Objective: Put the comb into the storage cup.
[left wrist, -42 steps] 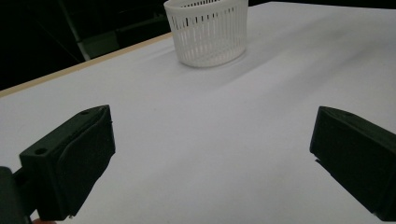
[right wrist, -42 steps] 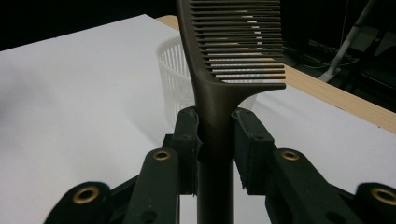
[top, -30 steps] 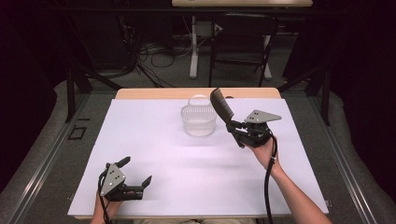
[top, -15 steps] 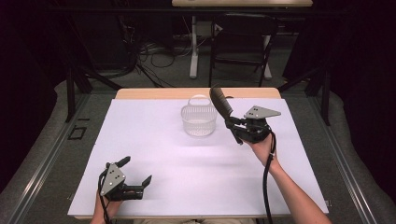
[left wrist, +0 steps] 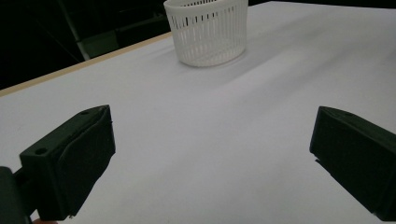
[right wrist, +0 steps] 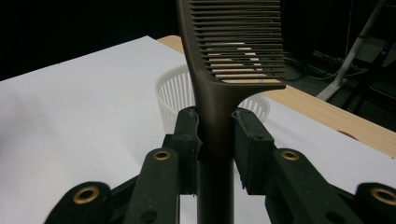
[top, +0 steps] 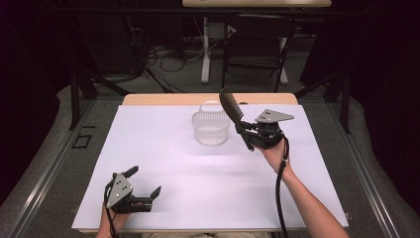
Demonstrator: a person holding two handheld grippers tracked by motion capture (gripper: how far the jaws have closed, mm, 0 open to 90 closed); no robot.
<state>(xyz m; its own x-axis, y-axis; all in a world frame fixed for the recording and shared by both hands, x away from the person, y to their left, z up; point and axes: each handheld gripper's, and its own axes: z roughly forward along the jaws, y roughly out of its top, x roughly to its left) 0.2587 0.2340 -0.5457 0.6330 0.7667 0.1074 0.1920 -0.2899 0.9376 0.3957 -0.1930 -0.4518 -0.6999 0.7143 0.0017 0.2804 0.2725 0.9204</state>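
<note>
A dark brown comb stands tilted in the air, its handle clamped between the jaws of my right gripper. Its toothed end reaches up over the right rim of a white slotted basket at the back middle of the table. My left gripper rests near the table's front left edge, open, with nothing between its jaws. It faces the basket from a distance.
A white sheet covers the wooden table. Behind the table are a chair, desk legs and cables on a dark floor. A black cable trails from the right gripper along the forearm.
The right gripper with the comb has drifted slightly toward the back of the table, next to the basket. The left gripper has stayed where it was.
</note>
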